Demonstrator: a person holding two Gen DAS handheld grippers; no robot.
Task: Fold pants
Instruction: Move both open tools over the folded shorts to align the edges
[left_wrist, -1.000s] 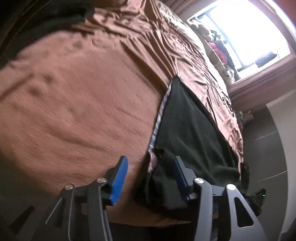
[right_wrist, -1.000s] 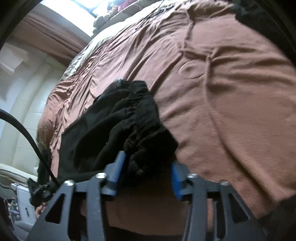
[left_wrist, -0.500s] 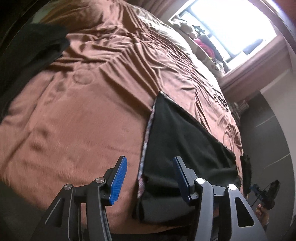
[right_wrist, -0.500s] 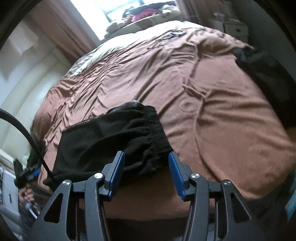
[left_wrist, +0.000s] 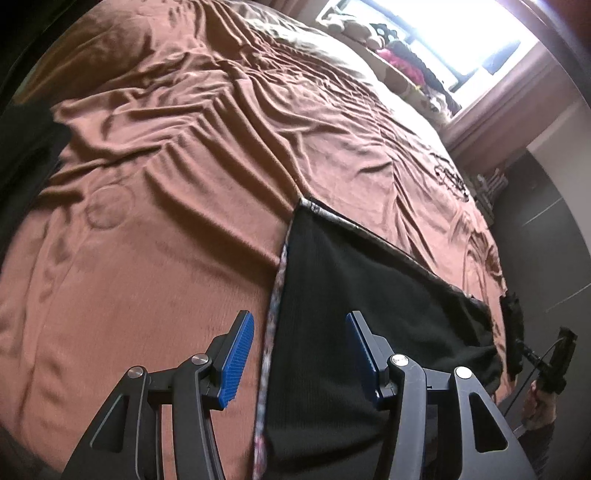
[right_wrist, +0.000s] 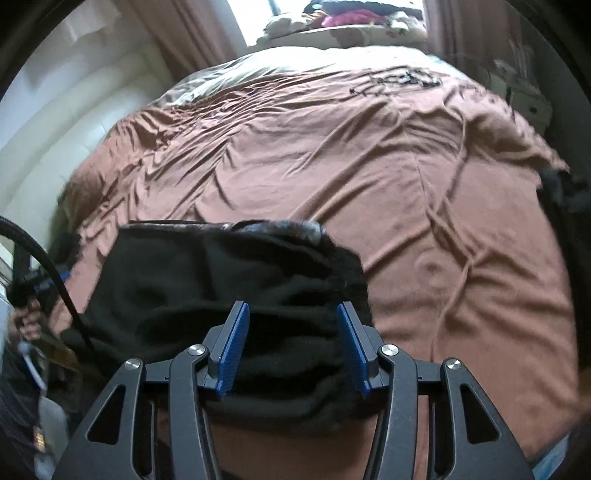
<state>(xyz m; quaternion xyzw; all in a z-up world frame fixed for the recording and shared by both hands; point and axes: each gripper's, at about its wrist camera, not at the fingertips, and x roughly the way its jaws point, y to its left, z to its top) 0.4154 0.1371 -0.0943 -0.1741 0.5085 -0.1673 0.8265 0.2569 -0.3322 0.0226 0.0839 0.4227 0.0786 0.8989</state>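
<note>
The black pants (left_wrist: 369, 314) are laid folded near the front edge of the bed (left_wrist: 166, 240), with the gathered waistband (right_wrist: 288, 332) bunched at the right end. Both the left gripper (left_wrist: 299, 350) and the right gripper (right_wrist: 291, 339) are held spread above the cloth, nothing grasped. A fold appears finished; next, a fresh edge must be pinched for another fold.

The pants (left_wrist: 369, 314) are matt black ribbed knit cloth with a shinier patterned trim along one edge. The bedspread (left_wrist: 166, 240) is soft, creased brown cloth. Both the left tongs (left_wrist: 299, 354) and the right tongs (right_wrist: 291, 343) show matt black plastic arms, ridged blue pads and bright metal rivets.
</note>
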